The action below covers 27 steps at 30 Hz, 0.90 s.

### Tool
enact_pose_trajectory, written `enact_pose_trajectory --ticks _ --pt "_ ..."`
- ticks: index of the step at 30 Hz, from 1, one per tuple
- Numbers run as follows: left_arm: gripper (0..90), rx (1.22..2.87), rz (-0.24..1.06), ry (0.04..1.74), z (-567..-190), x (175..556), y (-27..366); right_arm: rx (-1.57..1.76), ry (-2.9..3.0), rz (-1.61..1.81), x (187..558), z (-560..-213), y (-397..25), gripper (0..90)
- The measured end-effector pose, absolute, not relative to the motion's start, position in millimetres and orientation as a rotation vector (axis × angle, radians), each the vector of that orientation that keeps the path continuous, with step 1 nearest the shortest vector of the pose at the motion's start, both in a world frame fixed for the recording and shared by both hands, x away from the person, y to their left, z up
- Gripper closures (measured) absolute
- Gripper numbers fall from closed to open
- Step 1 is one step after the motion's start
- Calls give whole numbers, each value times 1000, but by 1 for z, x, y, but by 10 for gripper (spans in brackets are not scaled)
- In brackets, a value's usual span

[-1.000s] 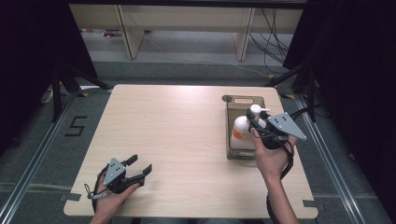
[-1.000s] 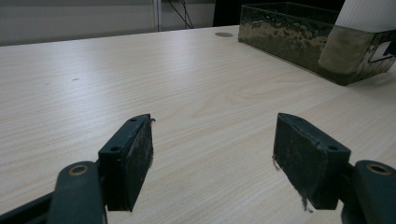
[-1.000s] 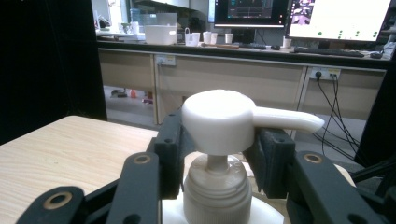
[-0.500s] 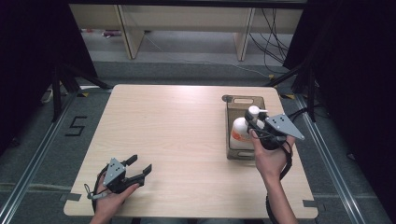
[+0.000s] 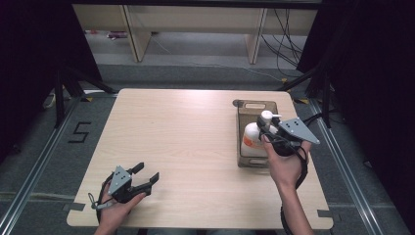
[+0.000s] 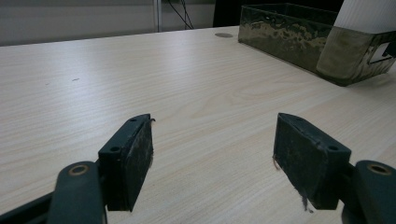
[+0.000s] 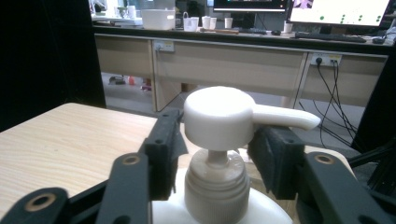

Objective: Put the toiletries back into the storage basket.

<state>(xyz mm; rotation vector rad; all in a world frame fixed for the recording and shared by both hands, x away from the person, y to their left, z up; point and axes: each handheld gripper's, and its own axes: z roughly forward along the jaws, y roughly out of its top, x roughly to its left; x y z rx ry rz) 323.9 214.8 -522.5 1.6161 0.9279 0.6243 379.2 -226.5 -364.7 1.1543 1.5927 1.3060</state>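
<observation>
The right gripper [image 5: 264,131] has its 2 black jaws closed against the white pump head of the pump bottle [image 5: 253,139]; in the right gripper view the pads [image 7: 166,149] press the head from both sides, with the spout pointing toward 3 o'clock. The right hand [image 5: 285,164] holds that gripper from below, and the forearm runs in from 6 o'clock, angled slightly toward 11 o'clock. The bottle stands upright in the dark tray [image 5: 256,105], which sits at about 3 o'clock on the wooden table [image 5: 186,142].

The left gripper [image 5: 145,179] lies low at 7 o'clock on the table, cradled in the left hand [image 5: 115,210], pointing toward 2 o'clock. Its 2 jaws are spread wide with bare tabletop between them, well apart from the tray.
</observation>
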Motion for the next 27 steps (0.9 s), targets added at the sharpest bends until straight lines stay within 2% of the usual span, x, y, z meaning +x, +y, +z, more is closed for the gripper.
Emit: enact_pose_trajectory --ticks 5,9,27 --pt "281 1618 626 927 -522 324 215 1157 1597 1316 375 -364 -226 443" --pt "281 1619 626 929 -522 324 215 1133 1608 1306 372 -365 -228 421" --pt "280 1617 627 932 -522 324 215 1136 1662 1265 348 -376 -246 411"
